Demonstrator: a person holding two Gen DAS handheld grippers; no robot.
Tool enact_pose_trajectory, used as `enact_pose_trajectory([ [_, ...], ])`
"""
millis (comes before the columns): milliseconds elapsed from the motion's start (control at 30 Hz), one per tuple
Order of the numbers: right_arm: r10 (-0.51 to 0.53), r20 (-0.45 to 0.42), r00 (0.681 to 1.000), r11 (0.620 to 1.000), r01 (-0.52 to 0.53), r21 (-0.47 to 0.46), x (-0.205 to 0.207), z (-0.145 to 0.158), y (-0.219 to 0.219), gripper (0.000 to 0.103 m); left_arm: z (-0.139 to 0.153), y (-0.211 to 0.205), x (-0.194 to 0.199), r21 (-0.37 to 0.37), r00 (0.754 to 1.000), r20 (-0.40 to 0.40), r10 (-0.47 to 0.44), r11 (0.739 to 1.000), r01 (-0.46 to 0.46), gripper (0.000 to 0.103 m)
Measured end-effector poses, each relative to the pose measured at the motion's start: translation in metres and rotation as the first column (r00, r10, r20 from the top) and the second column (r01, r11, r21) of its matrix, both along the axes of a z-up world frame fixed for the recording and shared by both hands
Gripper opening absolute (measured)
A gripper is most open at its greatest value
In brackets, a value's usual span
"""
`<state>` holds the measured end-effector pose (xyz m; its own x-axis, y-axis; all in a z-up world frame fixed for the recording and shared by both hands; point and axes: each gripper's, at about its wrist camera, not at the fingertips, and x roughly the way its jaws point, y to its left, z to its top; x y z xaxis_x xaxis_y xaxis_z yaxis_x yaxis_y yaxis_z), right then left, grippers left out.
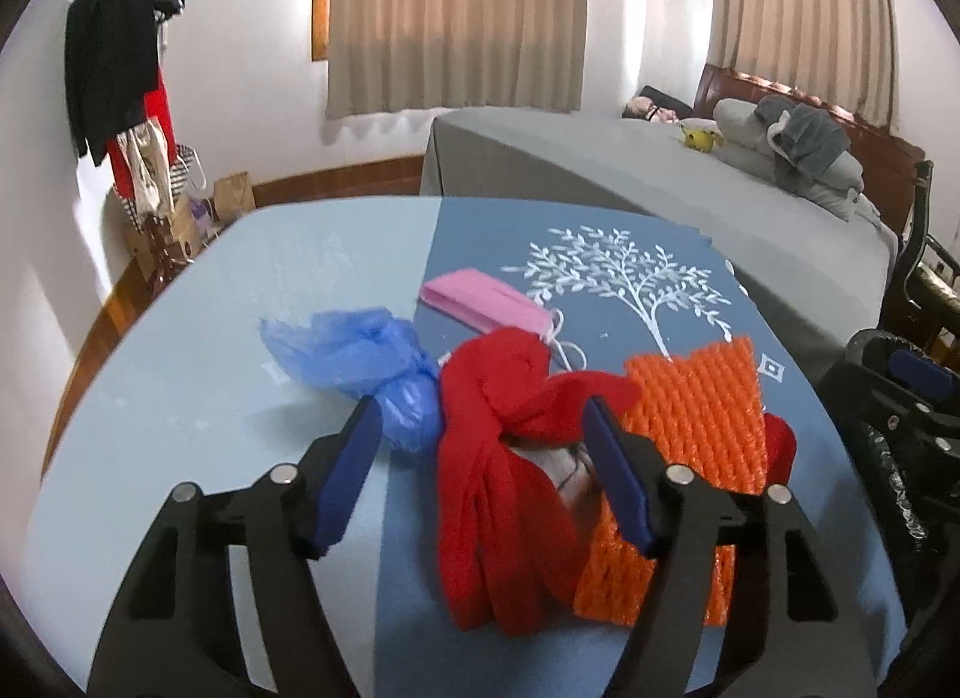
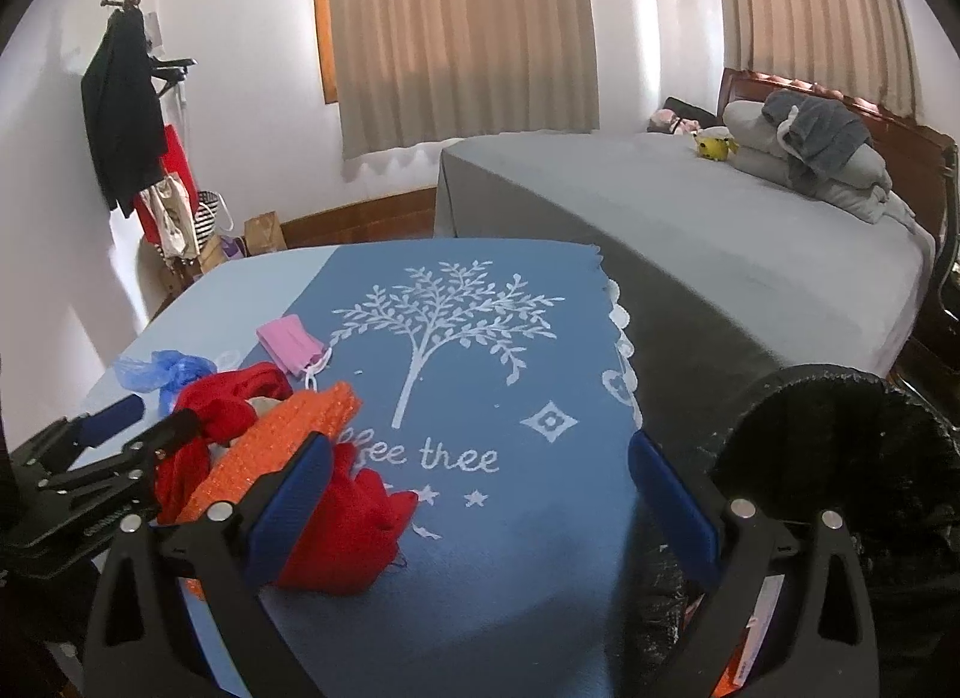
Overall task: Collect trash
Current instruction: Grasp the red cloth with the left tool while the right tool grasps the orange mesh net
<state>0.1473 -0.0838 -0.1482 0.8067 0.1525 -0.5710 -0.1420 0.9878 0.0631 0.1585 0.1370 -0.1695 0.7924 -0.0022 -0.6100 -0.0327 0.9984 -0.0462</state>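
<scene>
Two tools, both open: my left tool (image 1: 483, 434) straddles the red cloth (image 1: 510, 458) (pads not pressing), my right tool (image 2: 480, 476) empty above the counter (image 2: 480, 578).

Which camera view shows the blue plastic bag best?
The left wrist view: the blue plastic bag lies close ahead, its whole crumpled shape visible on the table. The right wrist view shows it small at the far left, partly hidden behind the red cloth.

Black tongs (image 1: 483, 428), blue pads, seemingly silver bolts.
</scene>
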Motion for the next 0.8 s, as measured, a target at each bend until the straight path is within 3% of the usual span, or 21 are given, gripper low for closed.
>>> enact_pose_trajectory([
  [200,0.002,-0.007,1.000,1.000,-0.002,-0.009,0.002,-0.004,0.001,0.097,-0.011,-0.006,0.011,-0.014,0.999,-0.037,-0.020,1.000,0.019,0.050],
  [367,0.008,-0.014,1.000,1.000,-0.008,-0.011,0.002,-0.006,0.004,0.097,-0.010,-0.007,0.013,-0.032,0.999,-0.040,-0.036,0.999,0.034,0.023],
  [800,0.025,0.001,1.000,1.000,-0.025,-0.006,-0.001,0.001,0.007,0.097,0.009,-0.006,-0.003,-0.041,0.999,0.016,-0.034,0.999,0.034,0.017],
])
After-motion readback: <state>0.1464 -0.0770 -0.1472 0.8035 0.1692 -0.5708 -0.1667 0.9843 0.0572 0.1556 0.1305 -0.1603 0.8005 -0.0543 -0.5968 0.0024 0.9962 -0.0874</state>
